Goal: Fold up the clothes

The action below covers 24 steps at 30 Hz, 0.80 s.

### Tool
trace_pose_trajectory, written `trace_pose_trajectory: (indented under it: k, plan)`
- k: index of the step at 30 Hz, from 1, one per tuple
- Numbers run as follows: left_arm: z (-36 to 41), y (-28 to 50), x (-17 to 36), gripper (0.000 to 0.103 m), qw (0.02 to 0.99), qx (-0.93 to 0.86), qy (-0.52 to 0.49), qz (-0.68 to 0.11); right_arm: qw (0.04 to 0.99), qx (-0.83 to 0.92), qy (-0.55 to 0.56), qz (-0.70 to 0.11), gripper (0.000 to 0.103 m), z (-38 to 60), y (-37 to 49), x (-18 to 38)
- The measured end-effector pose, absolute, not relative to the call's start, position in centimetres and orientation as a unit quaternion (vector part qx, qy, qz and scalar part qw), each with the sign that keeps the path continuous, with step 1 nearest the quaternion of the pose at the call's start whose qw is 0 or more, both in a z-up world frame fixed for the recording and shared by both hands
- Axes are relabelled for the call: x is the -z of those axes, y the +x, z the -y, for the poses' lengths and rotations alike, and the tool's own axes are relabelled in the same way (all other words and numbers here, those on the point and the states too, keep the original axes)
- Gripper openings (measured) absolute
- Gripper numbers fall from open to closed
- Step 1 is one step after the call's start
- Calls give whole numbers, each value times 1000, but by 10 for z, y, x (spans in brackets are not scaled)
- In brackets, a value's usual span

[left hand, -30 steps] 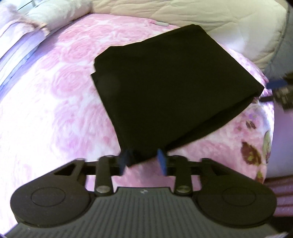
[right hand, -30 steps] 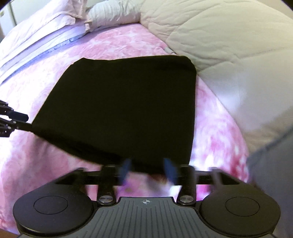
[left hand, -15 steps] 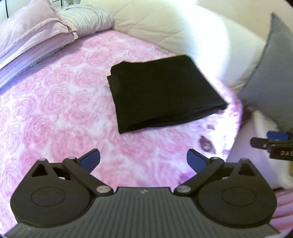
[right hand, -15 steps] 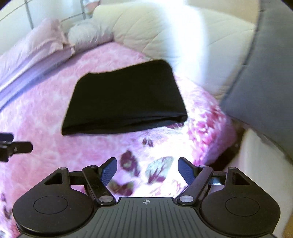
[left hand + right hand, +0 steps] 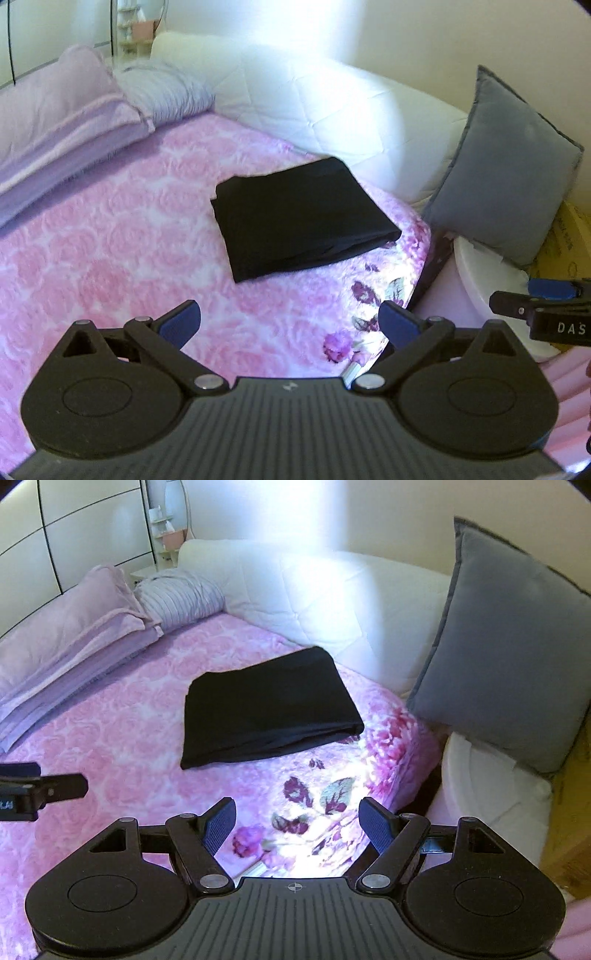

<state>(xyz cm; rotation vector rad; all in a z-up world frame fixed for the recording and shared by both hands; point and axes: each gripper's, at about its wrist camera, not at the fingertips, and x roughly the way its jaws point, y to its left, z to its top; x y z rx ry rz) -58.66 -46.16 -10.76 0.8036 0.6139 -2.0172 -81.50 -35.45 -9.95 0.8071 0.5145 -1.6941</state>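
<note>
Your pink floral bedspread (image 5: 110,236) fills both views. The folded black garment (image 5: 266,709) lies flat near its far corner, just beside what looks like a white quilt (image 5: 325,602). Your left gripper (image 5: 290,321) and right gripper (image 5: 297,821) hover well apart from it, fingers spread, holding nothing.

Both views are bright and slightly soft in focus. Strong light washes out the white quilt (image 5: 332,110) and the wall (image 5: 332,513) at the far side, with a violet tint. Fisheye distortion curves the edges; corners are black. The black cloth (image 5: 266,709) shows almost no detail.
</note>
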Motion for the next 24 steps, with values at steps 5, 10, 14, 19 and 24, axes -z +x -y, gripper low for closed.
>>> trace_pose_trajectory:
  k: [5,10,14,19,24]
  plan:
    - [457,-590,95,101,437,809,314,-235,560,725,329,-227,76,351,-810,82]
    - [458,-591,92,101,450,801,315,-239,555,727,330,-231,77,353,-809,79]
    - [460,-589,94,101,454,796,318,-243,558,724,332,-234,77,356,-806,79]
    - [462,-586,98,101,457,793,320,-244,559,722,334,-233,77,361,-803,81]
    - [464,-582,101,101,460,791,322,-245,558,722,336,-233,77,362,-800,82]
